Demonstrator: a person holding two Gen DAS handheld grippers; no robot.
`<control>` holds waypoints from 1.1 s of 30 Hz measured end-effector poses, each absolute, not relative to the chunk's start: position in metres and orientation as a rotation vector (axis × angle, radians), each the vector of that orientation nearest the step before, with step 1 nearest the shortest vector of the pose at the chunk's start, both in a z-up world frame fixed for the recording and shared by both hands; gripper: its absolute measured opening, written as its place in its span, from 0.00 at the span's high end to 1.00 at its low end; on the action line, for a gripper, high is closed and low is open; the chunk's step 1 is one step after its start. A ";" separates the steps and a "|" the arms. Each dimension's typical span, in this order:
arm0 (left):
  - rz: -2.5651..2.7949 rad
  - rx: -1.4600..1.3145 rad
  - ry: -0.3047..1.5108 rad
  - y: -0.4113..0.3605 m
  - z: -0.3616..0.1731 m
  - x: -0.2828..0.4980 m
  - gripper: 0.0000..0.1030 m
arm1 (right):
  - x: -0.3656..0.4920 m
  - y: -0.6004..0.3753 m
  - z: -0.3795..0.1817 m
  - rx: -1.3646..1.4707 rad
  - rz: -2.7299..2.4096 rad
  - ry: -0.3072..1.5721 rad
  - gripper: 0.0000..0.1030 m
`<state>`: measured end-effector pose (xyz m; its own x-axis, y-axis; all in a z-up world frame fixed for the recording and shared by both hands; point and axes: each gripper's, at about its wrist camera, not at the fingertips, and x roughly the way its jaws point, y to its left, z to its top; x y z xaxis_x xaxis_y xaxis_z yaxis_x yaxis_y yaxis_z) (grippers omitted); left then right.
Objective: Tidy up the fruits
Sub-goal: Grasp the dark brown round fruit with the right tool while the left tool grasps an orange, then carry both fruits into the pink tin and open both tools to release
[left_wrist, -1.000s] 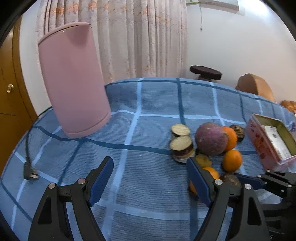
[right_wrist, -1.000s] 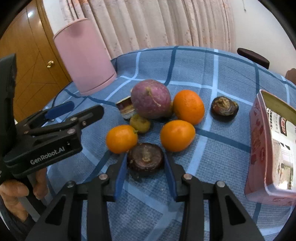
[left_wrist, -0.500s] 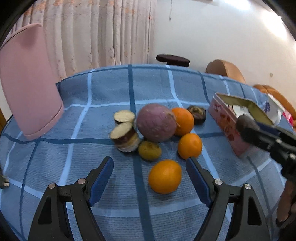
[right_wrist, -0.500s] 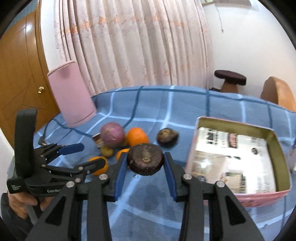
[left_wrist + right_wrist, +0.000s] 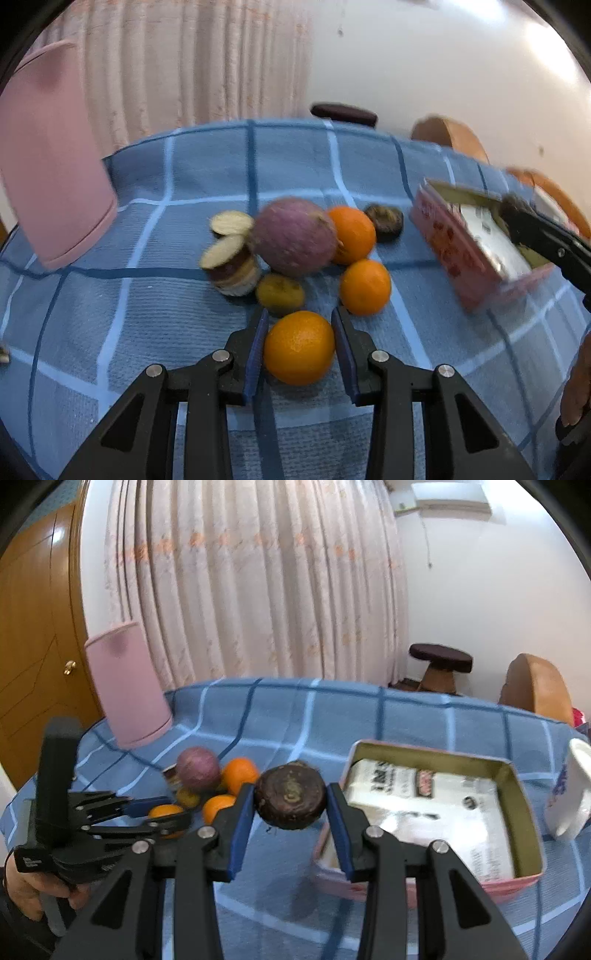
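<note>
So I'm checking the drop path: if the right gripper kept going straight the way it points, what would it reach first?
Probably the pink tin. The right gripper, shut on the dark round fruit, points toward the tin's near left corner, apparently just short of the rim; depth is hard to judge.

Right gripper (image 5: 290, 805) clamps a dark brown round fruit (image 5: 290, 798) between its blue pads, lifted off the blue checked cloth (image 5: 332, 716), just left of the open tin box (image 5: 517, 775). Box has printed paper (image 5: 424, 801) inside. Left gripper (image 5: 162, 814) sits low left with a hand (image 5: 26, 890) on its handle, jaws closing around an orange (image 5: 164, 811). Behind: purple round fruit (image 5: 197, 769), two more oranges (image 5: 239, 773), small yellowish fruit (image 5: 185, 796). Pink cylinder (image 5: 127, 686) stands far left, white cup (image 5: 570, 794) at right edge.
</note>
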<state>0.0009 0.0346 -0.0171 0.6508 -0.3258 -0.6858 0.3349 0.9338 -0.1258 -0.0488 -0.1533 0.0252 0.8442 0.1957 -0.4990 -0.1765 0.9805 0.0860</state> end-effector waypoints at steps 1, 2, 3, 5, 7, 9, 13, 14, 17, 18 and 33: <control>-0.374 -0.009 0.759 0.038 -0.015 -0.001 0.64 | -0.050 -0.160 0.027 0.043 0.188 0.521 0.59; -0.372 -0.031 0.732 0.040 -0.011 -0.004 0.64 | -0.050 -0.167 0.029 0.052 0.177 0.512 0.59; -0.369 -0.037 0.712 0.040 -0.007 -0.006 0.64 | -0.051 -0.176 0.030 0.062 0.161 0.502 0.59; -0.372 -0.027 0.654 0.032 0.004 -0.014 0.64 | -0.050 -0.194 0.032 0.075 0.132 0.494 0.59; -0.398 -0.023 0.604 0.021 0.015 -0.019 0.64 | -0.050 -0.213 0.032 0.080 0.097 0.490 0.59; -0.433 -0.022 0.556 0.005 0.028 -0.025 0.64 | -0.050 -0.235 0.030 0.087 0.061 0.494 0.59; -0.513 0.000 0.518 -0.041 0.041 -0.024 0.64 | -0.046 -0.274 0.023 0.123 0.016 0.530 0.59; -0.528 0.009 0.521 -0.052 0.042 -0.022 0.64 | -0.044 -0.281 0.020 0.129 0.011 0.543 0.59; -0.573 0.030 0.544 -0.090 0.039 -0.016 0.64 | -0.040 -0.295 0.011 0.128 -0.011 0.589 0.59; -0.590 0.031 0.558 -0.104 0.037 -0.014 0.64 | -0.039 -0.299 0.009 0.128 -0.014 0.600 0.59; -0.579 0.112 0.661 -0.178 0.008 -0.003 0.64 | -0.027 -0.309 -0.010 0.095 -0.051 0.694 0.59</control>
